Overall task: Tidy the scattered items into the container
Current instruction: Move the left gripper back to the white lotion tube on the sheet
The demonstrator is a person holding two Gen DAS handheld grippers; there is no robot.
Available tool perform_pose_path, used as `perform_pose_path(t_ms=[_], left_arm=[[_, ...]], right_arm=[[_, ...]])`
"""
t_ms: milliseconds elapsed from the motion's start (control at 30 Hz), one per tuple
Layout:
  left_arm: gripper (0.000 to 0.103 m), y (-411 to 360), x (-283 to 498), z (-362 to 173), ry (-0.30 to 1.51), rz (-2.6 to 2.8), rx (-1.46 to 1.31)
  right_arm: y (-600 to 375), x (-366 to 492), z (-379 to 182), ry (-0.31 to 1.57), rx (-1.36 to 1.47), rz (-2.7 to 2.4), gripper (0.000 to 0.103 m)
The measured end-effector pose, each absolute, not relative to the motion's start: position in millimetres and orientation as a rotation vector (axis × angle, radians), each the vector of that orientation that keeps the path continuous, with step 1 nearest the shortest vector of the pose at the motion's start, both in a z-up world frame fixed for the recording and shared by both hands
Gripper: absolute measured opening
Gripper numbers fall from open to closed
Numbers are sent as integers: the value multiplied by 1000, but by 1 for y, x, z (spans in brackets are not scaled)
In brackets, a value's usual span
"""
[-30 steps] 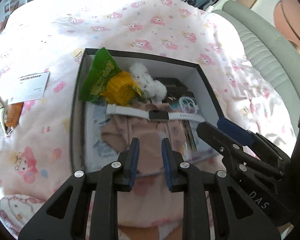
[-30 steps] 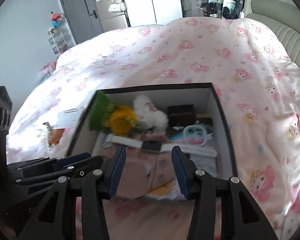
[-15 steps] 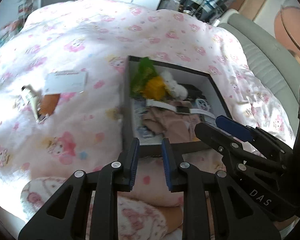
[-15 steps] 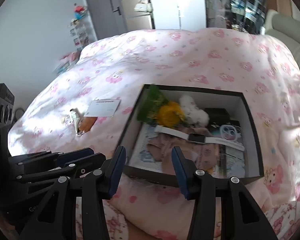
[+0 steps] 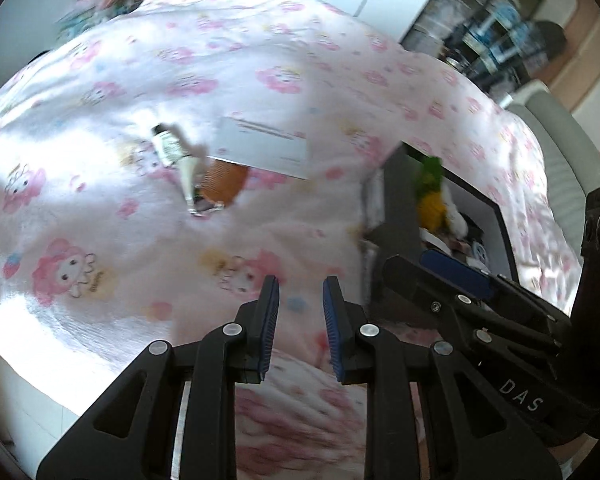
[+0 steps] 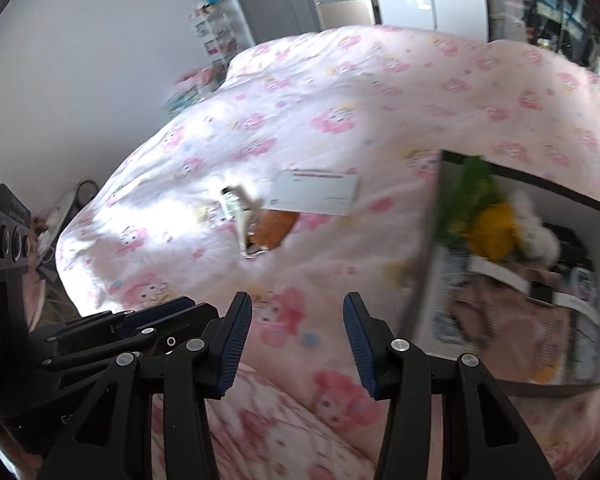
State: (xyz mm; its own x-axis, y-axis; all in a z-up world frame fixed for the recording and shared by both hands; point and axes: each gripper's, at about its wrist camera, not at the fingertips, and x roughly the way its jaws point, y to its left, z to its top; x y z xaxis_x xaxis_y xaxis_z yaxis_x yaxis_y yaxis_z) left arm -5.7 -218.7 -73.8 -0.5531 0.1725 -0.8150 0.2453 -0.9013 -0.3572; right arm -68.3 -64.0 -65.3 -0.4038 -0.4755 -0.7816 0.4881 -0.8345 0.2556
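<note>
**On the bed: both grippers empty, three items outside the box**

Over the pink cartoon-print duvet (image 6: 340, 92) both grippers hang above the fabric, holding nothing.

- Left gripper (image 5: 299, 312): jaws parted by a narrow gap, only duvet visible between the blue pads.
- Right gripper (image 6: 297, 332): jaws wide apart, nothing between them. It also shows at the right edge of the left wrist view, just in front of the box.
- Black box (image 6: 428, 248): sits on the duvet to the right, white inside. It holds a green packet (image 6: 466, 184), a yellow item (image 6: 494, 232), a white fluffy item (image 6: 534, 232), a white strap with a dark buckle (image 6: 508, 280) and beige fabric (image 6: 512, 324). Rest of contents too blurred to name.
- Loose on the duvet, left of the box and well apart from it: white card (image 6: 314, 193), orange comb (image 6: 274, 228) partly under the card's lower edge, and a small tube (image 6: 236, 210) touching the comb's left side.

Both views are motion-blurred.
</note>
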Motion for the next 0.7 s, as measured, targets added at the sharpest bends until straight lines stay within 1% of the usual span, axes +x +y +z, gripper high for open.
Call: perform_pose_path(t_ms=[133,167,200,300,467,700], left_arm=[[23,-246,-13,-92,745,-2603,1466],[27,-253,-15,-97,759,-2595,1465],[29,-260,-18,-103,766,-2579,1458],[29,-280,-28,-121,791,-2530,1442],[29,-321,-56,-158,968,-2462,1474],[29,-370,-101,-208,1086,-2339,1497]], right_arm=[[-96,-82,-82,20,1271,-2177,44],[-101,-85,-86,15,1285,-2162,44],[-105,-90,-91,5,1301,-2146,44],[-110,-108,-110,-30,1359,-2126,44],[-127,-143,-141,-18,1442,-2115,43],[-181,-185,-173,31,1458,-2077,43]])
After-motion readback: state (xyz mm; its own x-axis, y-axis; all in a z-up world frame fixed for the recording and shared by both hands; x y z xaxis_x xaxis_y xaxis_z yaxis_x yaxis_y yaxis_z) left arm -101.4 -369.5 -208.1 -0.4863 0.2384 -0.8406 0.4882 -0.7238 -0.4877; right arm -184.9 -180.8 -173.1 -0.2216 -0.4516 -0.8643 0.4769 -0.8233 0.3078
